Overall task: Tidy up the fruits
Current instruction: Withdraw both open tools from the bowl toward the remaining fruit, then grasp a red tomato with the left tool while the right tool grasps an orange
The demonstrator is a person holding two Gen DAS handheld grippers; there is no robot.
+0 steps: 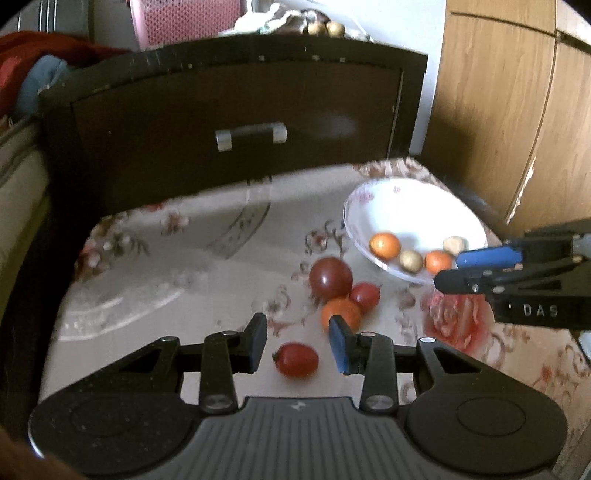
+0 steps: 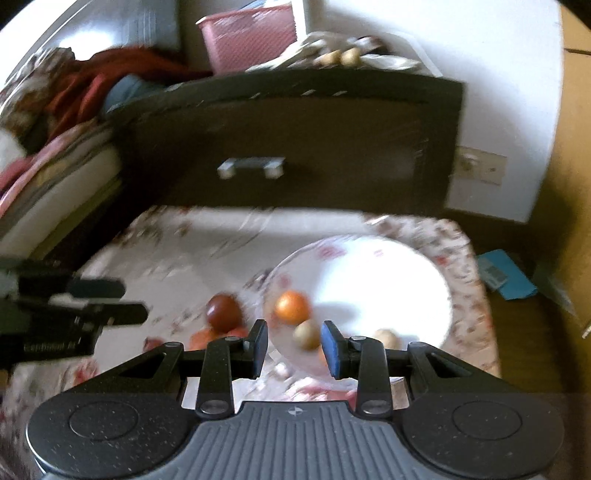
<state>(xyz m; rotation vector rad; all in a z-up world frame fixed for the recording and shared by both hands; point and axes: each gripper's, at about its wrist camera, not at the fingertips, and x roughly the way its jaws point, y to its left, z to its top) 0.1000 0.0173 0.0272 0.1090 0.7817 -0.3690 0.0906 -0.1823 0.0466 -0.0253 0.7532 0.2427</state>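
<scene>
Where fruit lies: floral tablecloth (image 1: 229, 266), dark cabinet (image 1: 236, 122) behind.

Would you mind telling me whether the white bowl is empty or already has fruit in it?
Partly filled. The white bowl holds two orange fruits and two pale round ones; the red tomatoes lie outside on the tablecloth.

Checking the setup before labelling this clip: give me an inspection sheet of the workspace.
Surface: floral tablecloth, partly bare.
Job's things: white plate holds two orange fruits and two pale ones; dark red fruit, small red fruit, orange fruit and red tomato lie on the cloth.
Clutter: nothing seen.
Grippers: left gripper open around the red tomato; right gripper open over the plate.
Cables: nothing seen.
Surroundings: dark cabinet, pink basket.
</scene>
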